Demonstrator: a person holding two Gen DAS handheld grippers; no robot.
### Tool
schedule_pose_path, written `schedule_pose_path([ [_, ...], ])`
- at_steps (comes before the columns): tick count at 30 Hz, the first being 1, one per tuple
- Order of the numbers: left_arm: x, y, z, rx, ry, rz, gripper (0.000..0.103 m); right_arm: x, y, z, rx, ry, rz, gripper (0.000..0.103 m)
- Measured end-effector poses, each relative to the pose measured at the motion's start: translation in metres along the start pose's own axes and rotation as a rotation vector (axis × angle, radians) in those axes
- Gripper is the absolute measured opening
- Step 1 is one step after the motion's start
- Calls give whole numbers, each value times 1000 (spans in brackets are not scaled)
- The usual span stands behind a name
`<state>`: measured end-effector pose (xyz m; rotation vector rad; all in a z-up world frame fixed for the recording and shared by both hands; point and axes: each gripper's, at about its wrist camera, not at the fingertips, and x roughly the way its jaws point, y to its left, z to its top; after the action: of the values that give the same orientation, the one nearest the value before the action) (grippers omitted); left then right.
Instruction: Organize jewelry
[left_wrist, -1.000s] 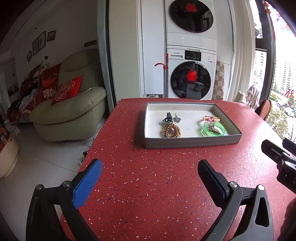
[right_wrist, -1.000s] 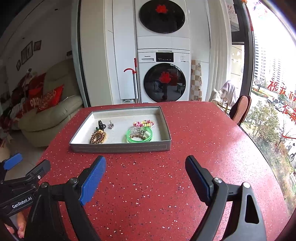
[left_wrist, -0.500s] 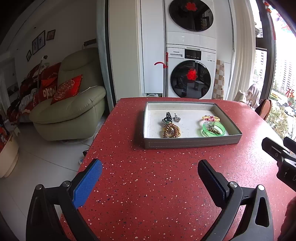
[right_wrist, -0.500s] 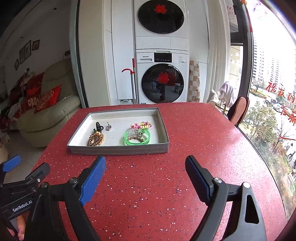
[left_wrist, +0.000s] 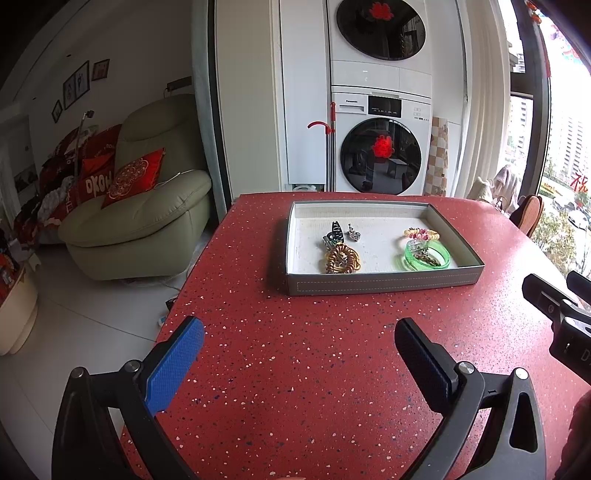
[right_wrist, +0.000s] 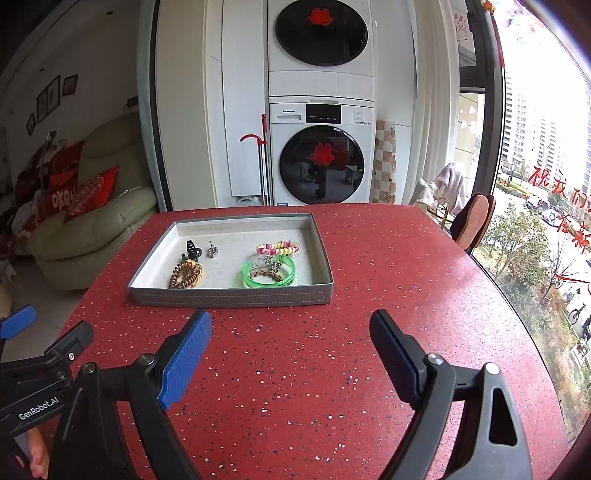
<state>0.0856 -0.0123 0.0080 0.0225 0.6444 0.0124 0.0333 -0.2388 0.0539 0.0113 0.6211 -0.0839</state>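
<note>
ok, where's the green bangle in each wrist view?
Left wrist: green bangle right of centre, in the tray's near right corner.
Right wrist: green bangle left of centre, in the tray's near right part.
Shared landmark: the washing machine behind the table.

I'm working in a home, living room running into a laundry nook: stacked washer and dryer (right_wrist: 320, 147) sitting in a white alcove, green armchair (left_wrist: 140, 206) carrying red cushions (left_wrist: 133, 177), framed pictures (left_wrist: 79, 85) hanging, red speckled table (right_wrist: 332, 369) standing by the window (right_wrist: 535, 166).
</note>
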Motion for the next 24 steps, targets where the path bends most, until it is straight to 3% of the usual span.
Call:
schedule_pose_path([
  [24,3,0,-2,3,5,3,103,1,0,0,1,2,3,90],
])
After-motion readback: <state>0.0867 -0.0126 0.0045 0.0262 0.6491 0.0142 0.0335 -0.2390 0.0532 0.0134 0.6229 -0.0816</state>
